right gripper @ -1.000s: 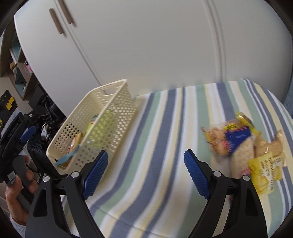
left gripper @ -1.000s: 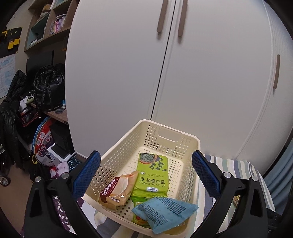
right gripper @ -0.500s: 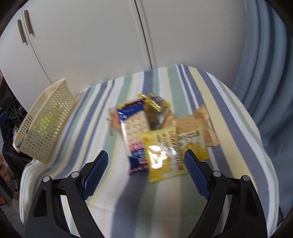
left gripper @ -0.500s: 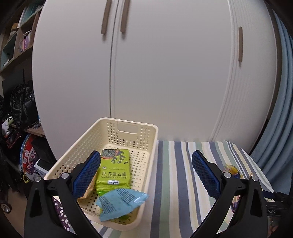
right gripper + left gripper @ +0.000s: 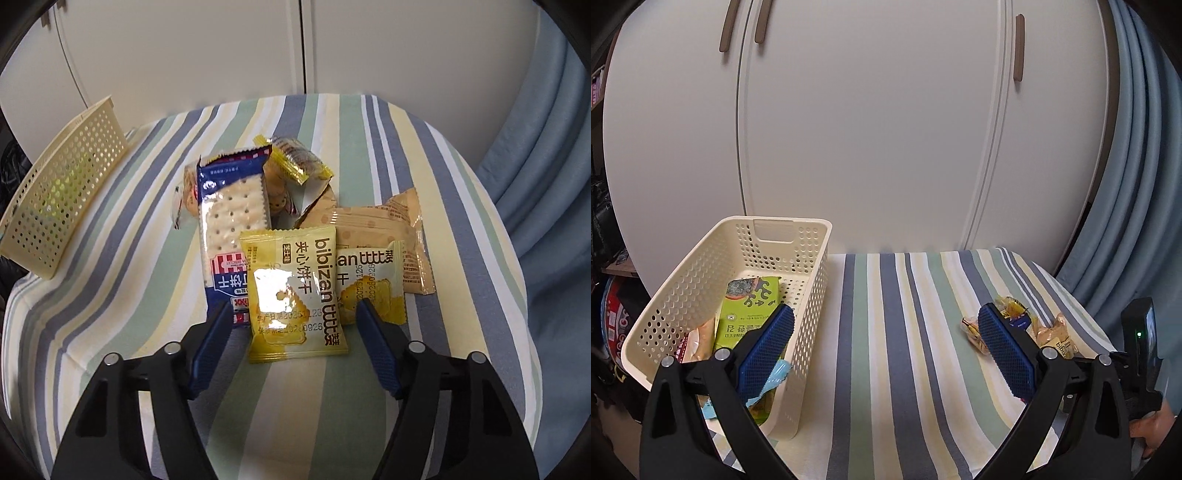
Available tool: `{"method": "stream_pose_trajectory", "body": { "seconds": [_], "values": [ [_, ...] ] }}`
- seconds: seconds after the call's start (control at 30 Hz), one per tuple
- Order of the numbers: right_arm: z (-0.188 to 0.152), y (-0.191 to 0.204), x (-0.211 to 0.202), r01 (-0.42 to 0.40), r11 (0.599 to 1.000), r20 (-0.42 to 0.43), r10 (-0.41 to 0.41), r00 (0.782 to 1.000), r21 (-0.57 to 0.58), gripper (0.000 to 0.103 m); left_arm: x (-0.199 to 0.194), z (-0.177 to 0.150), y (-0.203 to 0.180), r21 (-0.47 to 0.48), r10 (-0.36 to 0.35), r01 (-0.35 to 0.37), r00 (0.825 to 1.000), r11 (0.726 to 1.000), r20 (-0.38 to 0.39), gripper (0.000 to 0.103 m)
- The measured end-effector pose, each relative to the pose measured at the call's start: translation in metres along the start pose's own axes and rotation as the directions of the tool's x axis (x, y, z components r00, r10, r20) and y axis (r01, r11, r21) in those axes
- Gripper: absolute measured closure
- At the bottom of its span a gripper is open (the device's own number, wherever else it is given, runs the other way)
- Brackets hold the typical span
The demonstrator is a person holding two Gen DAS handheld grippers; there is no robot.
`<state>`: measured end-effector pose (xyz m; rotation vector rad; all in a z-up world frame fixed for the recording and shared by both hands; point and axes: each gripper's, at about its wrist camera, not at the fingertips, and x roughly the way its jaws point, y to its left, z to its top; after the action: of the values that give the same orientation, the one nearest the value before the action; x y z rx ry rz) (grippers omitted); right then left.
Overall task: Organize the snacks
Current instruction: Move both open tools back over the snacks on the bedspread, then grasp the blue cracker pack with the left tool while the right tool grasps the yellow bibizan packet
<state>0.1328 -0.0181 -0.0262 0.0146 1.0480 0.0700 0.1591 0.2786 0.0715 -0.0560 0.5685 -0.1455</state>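
Cream perforated basket (image 5: 55, 199) sits at ten o'clock, well apart. Right gripper (image 5: 291, 325), jaws spread, straddles the front yellow bibizan packet (image 5: 295, 299); long axis toward twelve. Left gripper (image 5: 886, 343) gapes empty, farther off.

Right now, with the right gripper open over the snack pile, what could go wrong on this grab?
The front yellow bibizan packet overlaps a second bibizan packet and the blue cracker pack, so the open right gripper may pinch two or drag neighbours. The glossy film could slip. The basket sits far across the striped cloth, so a loose hold may drop.
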Motion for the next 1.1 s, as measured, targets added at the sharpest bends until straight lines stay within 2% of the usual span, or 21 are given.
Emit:
{"method": "stream_pose_trajectory", "body": {
  "seconds": [0.13,0.23,0.3,0.5,0.67,0.9,1.1],
  "values": [
    [0.003,0.003,0.006,0.017,1.0,-0.021,-0.018,1.0,-0.025,0.038,0.004,-0.002,0.0,0.008,0.007,-0.007,1.0,1.0,-0.014,0.002],
    [0.005,0.004,0.01,0.021,0.999,-0.031,-0.023,0.999,-0.049,0.053,0.008,-0.004,-0.002,0.017,0.01,-0.01,1.0,1.0,-0.026,0.002],
    [0.004,0.001,0.009,0.016,0.999,-0.027,-0.017,0.999,-0.038,0.056,0.012,-0.005,-0.004,0.025,0.009,-0.008,0.999,1.0,-0.034,0.002],
    [-0.007,-0.016,-0.003,-0.016,0.999,0.033,0.014,0.999,0.041,0.058,0.022,-0.014,-0.015,0.05,-0.019,0.022,0.997,0.998,-0.077,0.002],
    [-0.015,-0.034,-0.016,-0.068,0.991,0.108,0.055,0.993,0.114,0.058,0.037,-0.024,-0.036,0.076,-0.055,0.067,0.987,0.995,-0.148,0.002],
    [-0.017,-0.054,-0.027,-0.137,0.971,0.186,0.101,0.977,0.194,0.058,0.061,-0.042,-0.082,0.111,-0.122,0.157,0.955,0.981,-0.271,0.002],
    [-0.022,-0.056,-0.039,-0.141,0.972,0.235,0.095,0.967,0.188,0.058,0.088,-0.048,-0.12,0.043,-0.194,0.225,0.912,0.973,-0.362,0.002]
  ]
}}
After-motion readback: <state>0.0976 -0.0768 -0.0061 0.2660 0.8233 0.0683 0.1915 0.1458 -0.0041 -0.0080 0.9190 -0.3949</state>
